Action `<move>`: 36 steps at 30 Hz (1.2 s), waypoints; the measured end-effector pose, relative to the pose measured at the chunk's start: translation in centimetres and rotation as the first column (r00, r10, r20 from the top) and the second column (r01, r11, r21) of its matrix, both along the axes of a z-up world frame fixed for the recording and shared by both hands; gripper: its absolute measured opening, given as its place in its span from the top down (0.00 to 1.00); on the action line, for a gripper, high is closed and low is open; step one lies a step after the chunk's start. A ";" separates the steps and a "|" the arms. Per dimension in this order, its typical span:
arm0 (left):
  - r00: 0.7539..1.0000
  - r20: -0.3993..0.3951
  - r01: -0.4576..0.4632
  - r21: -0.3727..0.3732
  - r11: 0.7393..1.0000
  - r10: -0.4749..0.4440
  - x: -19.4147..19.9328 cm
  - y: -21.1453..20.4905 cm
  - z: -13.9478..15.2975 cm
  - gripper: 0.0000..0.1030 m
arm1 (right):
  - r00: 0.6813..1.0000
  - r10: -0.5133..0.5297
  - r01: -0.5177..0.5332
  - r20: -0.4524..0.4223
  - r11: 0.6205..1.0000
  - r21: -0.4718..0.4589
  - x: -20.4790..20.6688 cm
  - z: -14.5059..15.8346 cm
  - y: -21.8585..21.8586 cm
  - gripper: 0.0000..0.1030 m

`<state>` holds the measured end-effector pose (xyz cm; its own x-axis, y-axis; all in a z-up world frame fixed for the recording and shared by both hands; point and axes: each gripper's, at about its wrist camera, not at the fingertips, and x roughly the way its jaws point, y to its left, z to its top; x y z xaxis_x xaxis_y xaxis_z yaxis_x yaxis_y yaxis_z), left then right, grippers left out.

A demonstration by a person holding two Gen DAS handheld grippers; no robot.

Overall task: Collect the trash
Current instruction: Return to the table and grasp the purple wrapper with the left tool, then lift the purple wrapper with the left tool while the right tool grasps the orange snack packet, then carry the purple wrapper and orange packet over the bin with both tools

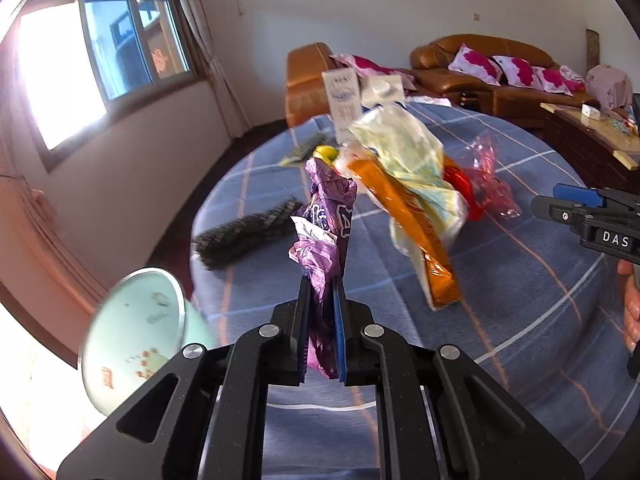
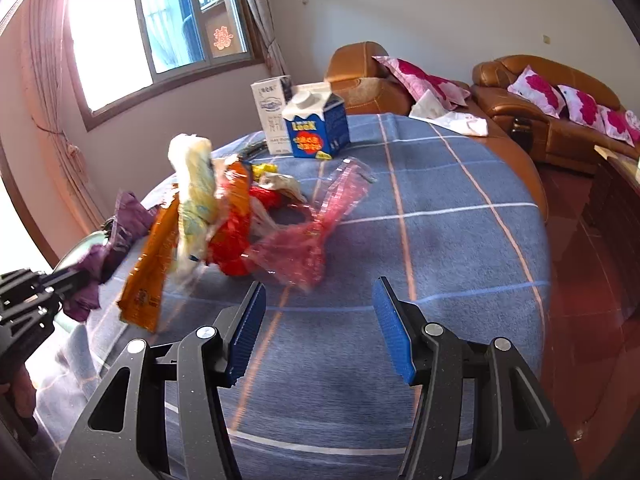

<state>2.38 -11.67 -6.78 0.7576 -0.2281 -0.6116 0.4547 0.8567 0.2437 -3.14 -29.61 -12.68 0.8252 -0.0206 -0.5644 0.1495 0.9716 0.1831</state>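
A crumpled purple plastic wrapper [image 1: 326, 216] is clamped upright in the left gripper [image 1: 323, 332], above the blue checked surface [image 1: 520, 300]. Beside the wrapper lies an orange-and-yellow wrapper pile [image 2: 192, 216]. The right gripper [image 2: 320, 328] hovers wide open, empty.

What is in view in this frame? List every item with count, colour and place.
Crumpled purple plastic wrapper: 1, purple, clamped in the left gripper.
Orange plastic packet: 1, orange, left side of the pile.
Pale yellow-white wrapper: 1, on top of the pile.
Red wrapper: 1, red, pile middle.
Clear pink plastic bag: 1, pink, right of the pile.
Blue milk carton: 1, blue and white, far table edge, upright.
White box: 1, beside the carton.
Black brush: 1, table's left side.
Mint green bin: 1, beside the table.
Blue checked tablecloth: 1.
Brown leather sofas: 2, behind.
Left gripper: shut.
Right gripper: open.
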 end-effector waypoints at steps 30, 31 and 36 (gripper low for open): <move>0.931 -0.012 -0.364 -0.085 0.928 0.364 3.7 15.2 1.1 0.90 | 0.956 0.282 -0.284 -0.085 0.958 -0.025 5.5 0.1 13.5 0.93; 0.930 -0.012 -0.366 -0.083 0.927 0.366 3.8 15.3 1.1 0.90 | 0.956 0.284 -0.287 -0.073 0.957 -0.031 5.3 0.4 13.7 0.93; 0.924 -0.010 -0.381 -0.065 0.922 0.381 4.2 16.0 1.2 0.90 | 0.948 0.317 -0.318 -0.022 0.945 -0.083 5.2 2.3 14.7 0.93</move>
